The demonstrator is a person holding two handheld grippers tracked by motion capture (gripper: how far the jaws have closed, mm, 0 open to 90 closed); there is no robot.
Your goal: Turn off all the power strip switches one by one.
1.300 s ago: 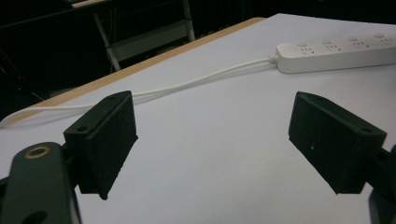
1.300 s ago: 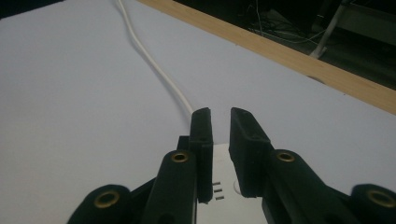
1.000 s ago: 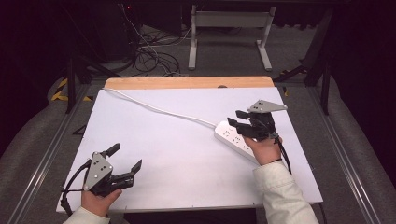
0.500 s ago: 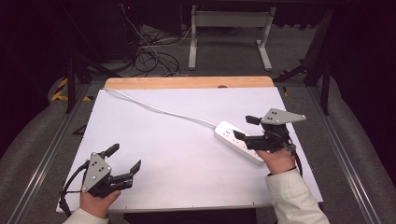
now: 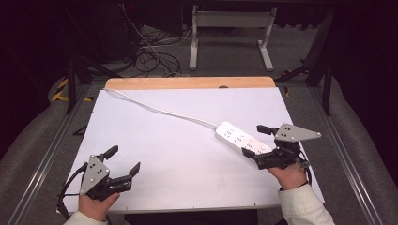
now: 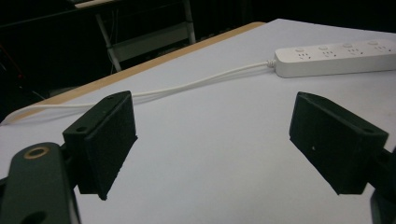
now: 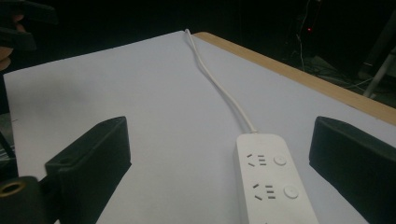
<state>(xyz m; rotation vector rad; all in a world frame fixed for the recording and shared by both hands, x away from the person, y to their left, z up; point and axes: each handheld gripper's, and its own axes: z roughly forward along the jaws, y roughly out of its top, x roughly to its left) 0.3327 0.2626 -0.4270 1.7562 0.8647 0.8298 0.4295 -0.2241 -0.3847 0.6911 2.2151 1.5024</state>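
A white power strip (image 5: 241, 139) lies flat on the white table top (image 5: 187, 154), right of centre, with its sockets and buttons facing up. Its white cable (image 5: 159, 110) runs off to the far left corner. My right gripper (image 5: 254, 140) is open at the strip's near right end, one jaw on each side of it and not touching it. In the right gripper view the power strip (image 7: 271, 186) lies between the wide black jaws, with the cable (image 7: 219, 88) leading away. My left gripper (image 5: 124, 159) is open and holds nothing at the near left. From there the power strip (image 6: 336, 56) shows far off.
A wooden strip (image 5: 187, 83) edges the table's far side, and metal rails run along both sides. Beyond it on the dark floor are tangled cables (image 5: 150, 51) and a metal stand (image 5: 230, 28). In the right gripper view the left gripper (image 7: 18, 28) shows at the top left.
My right gripper has come off the top of the strip, moved right and toward the near edge, and turned so that its jaws point left along the strip. The left gripper has stayed still.
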